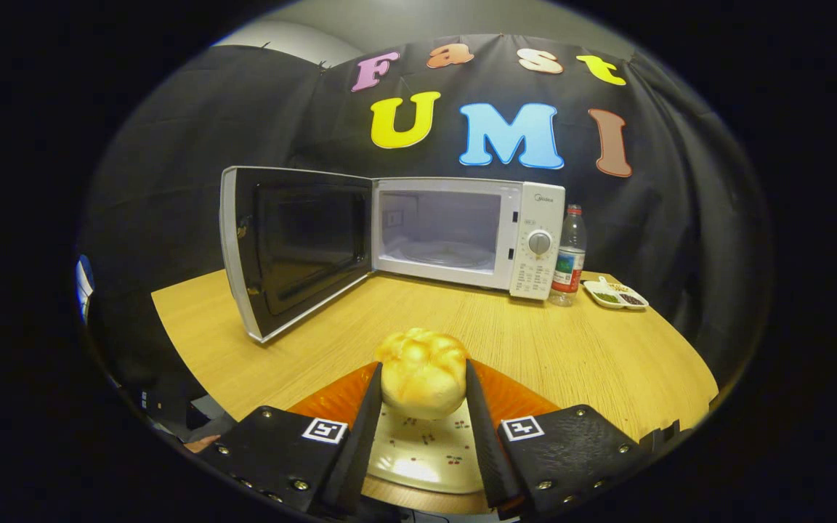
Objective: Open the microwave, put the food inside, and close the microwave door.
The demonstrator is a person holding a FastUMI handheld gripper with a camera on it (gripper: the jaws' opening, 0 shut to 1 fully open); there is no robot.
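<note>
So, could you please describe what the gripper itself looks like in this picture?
The gripper has two long, flat, blade-like fingers that taper forward. Each is mounted on a chunky black block with a textured surface, fastened with small metal screws. Each block carries a square black-and-white fiducial marker on top, near the finger's base.

Bun (422,381) on plate (426,454) between tool (422,428) fingers; microwave (462,236) beyond.

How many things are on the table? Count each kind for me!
Microwave, door open: 1
Bread bun, between the hand-held gripper fingers: 1
Plate under the bun: 1
Water bottle: 1
Small white dish beside the bottle: 1
Total: 5
</note>
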